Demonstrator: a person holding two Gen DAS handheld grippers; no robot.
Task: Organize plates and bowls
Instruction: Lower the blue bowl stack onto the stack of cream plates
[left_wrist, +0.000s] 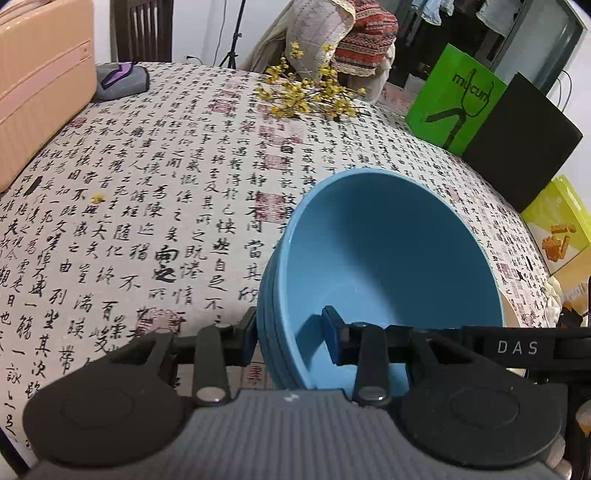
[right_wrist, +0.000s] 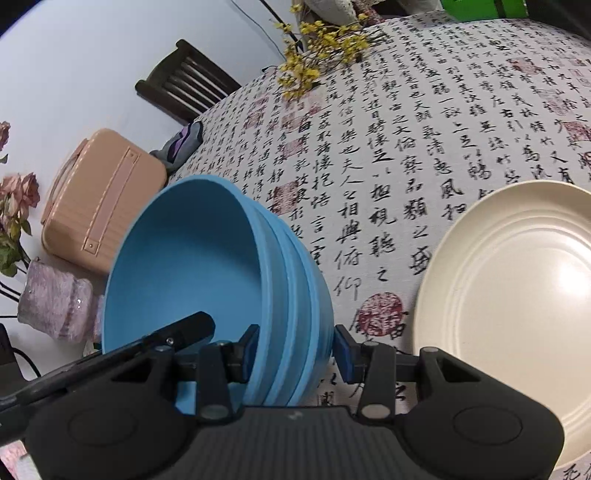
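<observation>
A stack of nested blue bowls sits tilted on the calligraphy tablecloth; it also shows in the right wrist view. My left gripper straddles the stack's near wall, one finger outside, one inside, pads apparently touching it. My right gripper straddles the opposite wall the same way, with a small gap at its right pad. The left gripper's finger shows inside the bowl. A cream plate lies to the right of the bowls.
A peach suitcase stands at the table's left. Yellow flower sprigs lie at the far side. A green bag, black box and yellow box line the right edge. A wooden chair stands behind.
</observation>
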